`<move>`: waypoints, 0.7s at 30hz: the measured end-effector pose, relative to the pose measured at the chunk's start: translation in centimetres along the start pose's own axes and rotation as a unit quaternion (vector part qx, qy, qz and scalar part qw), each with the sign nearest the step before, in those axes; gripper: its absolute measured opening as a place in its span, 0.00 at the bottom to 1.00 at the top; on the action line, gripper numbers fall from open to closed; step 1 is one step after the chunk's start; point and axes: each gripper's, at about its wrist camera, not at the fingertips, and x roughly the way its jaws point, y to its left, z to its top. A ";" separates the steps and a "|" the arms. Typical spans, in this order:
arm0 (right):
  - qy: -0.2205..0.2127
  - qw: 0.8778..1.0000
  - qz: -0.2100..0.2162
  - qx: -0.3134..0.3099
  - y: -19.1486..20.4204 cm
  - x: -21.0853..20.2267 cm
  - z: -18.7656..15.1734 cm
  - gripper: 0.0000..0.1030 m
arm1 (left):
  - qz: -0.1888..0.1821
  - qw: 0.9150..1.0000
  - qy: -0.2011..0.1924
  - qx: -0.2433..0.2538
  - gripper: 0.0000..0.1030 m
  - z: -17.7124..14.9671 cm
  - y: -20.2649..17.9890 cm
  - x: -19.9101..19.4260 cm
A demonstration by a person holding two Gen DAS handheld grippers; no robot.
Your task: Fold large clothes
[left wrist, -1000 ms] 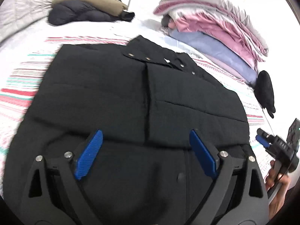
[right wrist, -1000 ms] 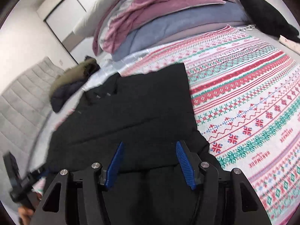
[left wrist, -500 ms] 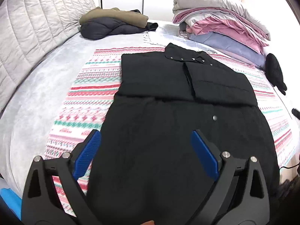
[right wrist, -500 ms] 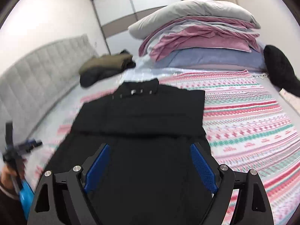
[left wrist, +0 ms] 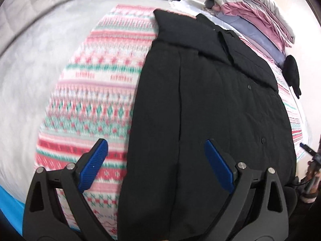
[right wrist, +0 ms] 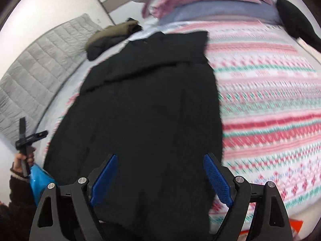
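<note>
Coat half-folded, hem fold waiting

We are hovering the left gripper and right gripper, both gaping wide and holding nothing, over the near end of the black coat lying on the patterned blanket; its top looks already folded across, so we are judging 1 lengthwise fold remains.

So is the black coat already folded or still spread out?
Partly folded: the black coat has its sleeves turned in across the chest, while the body lies full length on the patterned blanket.
</note>
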 end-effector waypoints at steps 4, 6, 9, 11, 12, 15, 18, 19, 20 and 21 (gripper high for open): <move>0.004 0.999 0.009 0.038 -2.6 0.5 -1.5 0.86 | -0.024 0.999 -0.002 -0.021 0.94 -3.1 0.4 0.3; 0.010 0.999 0.011 0.051 -3.5 1.0 -2.1 0.86 | -0.044 0.999 0.003 -0.030 0.94 -4.7 0.4 0.9; 0.042 0.998 0.006 0.050 -4.3 2.0 -3.4 0.86 | -0.036 0.999 0.008 -0.024 0.94 -6.6 0.2 1.7; 0.060 0.997 0.017 0.048 -4.4 2.7 -4.3 0.86 | -0.034 0.999 0.000 -0.018 0.94 -7.5 0.2 1.7; 0.059 0.997 0.020 0.048 -4.4 2.7 -4.6 0.86 | -0.035 0.999 -0.008 -0.017 0.94 -8.0 0.2 1.5; 0.047 0.997 0.033 0.050 -4.6 2.4 -6.0 0.86 | -0.042 0.999 -0.011 -0.015 0.94 -8.6 0.2 1.1; 0.041 0.996 0.054 0.058 -4.7 1.9 -6.9 0.87 | -0.064 0.997 -0.020 -0.026 0.88 -9.1 0.5 0.7; 0.040 0.995 0.065 0.064 -4.5 1.9 -7.1 0.87 | -0.079 0.996 -0.025 -0.033 0.85 -9.3 0.6 0.5; 0.038 0.993 0.085 0.075 -4.6 1.8 -7.4 0.87 | -0.093 0.995 -0.029 -0.036 0.83 -9.5 0.5 0.3; 0.037 0.991 0.098 0.084 -4.6 1.7 -7.6 0.87 | -0.103 0.993 -0.032 -0.037 0.79 -9.8 0.4 0.2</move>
